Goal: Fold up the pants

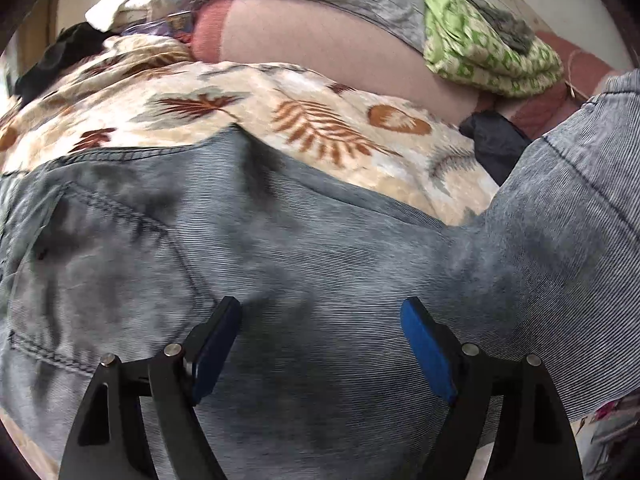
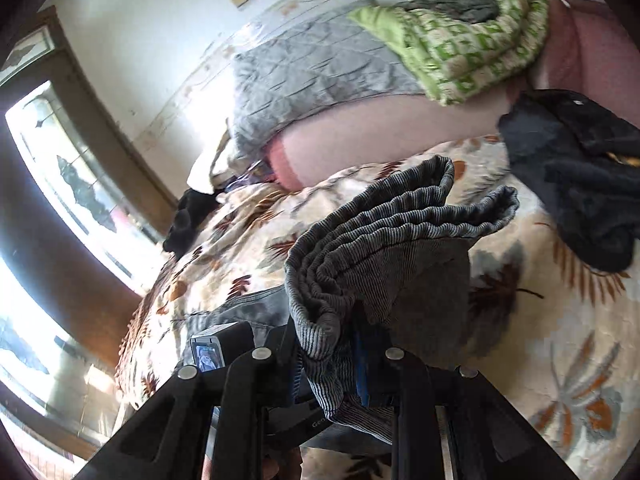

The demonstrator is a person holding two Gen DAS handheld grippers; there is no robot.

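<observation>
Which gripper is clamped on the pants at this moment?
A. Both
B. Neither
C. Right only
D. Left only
C: the right gripper is shut on a bunched fold of the pants, while the left gripper hangs open above the denim with its fingers spread apart.

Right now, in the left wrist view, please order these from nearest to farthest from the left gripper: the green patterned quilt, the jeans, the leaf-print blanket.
1. The jeans: directly beneath the open jaws of the left gripper.
2. The leaf-print blanket: beyond the jeans, across the middle.
3. The green patterned quilt: far back, upper right.
</observation>
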